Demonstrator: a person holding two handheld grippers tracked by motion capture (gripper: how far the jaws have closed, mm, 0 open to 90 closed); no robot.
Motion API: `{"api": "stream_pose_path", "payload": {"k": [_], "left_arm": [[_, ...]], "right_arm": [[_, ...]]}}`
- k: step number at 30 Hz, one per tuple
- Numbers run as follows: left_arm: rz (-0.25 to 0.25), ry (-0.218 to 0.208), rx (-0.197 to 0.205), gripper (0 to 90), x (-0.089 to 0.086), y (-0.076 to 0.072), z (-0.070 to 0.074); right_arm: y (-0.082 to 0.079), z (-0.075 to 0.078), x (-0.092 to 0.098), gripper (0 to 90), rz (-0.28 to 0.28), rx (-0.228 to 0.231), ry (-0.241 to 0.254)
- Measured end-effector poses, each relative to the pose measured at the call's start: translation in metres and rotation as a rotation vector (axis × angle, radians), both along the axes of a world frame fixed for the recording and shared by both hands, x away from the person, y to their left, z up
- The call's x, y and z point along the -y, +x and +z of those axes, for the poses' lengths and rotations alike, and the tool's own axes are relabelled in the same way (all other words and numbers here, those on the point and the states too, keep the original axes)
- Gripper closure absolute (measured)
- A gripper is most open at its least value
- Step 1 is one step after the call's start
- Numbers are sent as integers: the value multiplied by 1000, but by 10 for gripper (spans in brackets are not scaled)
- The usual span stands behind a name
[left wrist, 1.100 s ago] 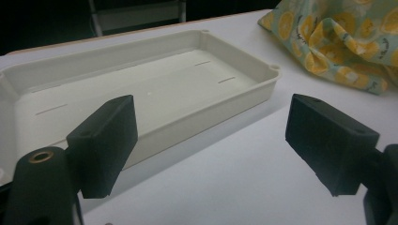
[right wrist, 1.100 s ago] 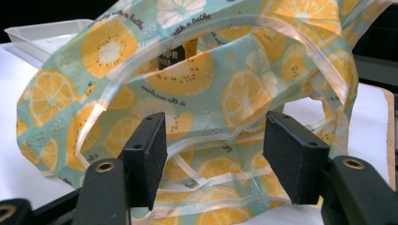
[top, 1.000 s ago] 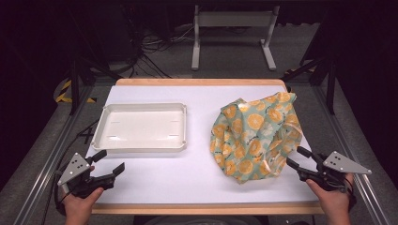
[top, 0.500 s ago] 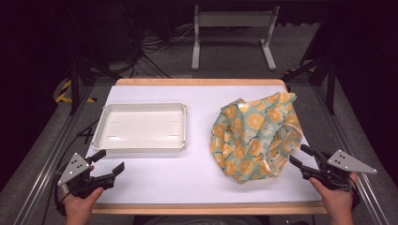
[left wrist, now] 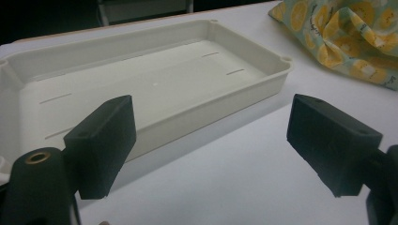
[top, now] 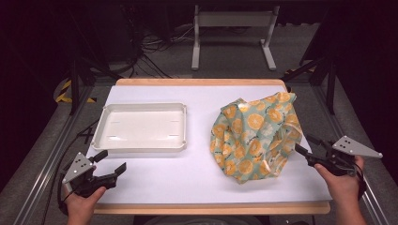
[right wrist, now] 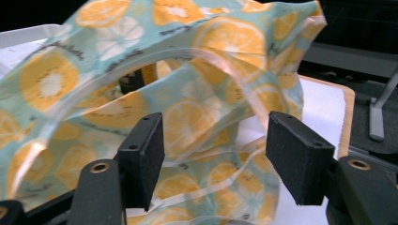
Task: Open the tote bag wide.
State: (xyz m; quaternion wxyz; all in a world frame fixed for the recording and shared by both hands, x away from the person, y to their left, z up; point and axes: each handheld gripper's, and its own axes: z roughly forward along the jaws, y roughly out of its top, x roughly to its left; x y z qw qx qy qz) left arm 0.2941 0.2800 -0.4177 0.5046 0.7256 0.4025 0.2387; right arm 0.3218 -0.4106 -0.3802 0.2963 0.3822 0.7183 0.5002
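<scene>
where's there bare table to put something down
Bare patches: the strip between the tray and the bag, the front of the table between the two grippers, and the band behind the tray. The right side is crowded: the bag fills it, with the right gripper at its edge.

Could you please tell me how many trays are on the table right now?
1: the white tray lies on the table's left half, ahead of the left gripper, empty.
</scene>
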Motion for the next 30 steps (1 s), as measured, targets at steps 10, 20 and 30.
{"api": "stream_pose_path", "payload": {"k": [10,20,30], "left_arm": [[0,7,-8,162,2,1,-2],[1,9,-10,159,2,2,-3],[0,5,-15,154,3,2,-4]], "right_arm": [[23,3,10,376,-19,-30,-5],[46,-6,16,447,-26,-93,-39],[57,-23,16,567,-30,-163,-54]]}}
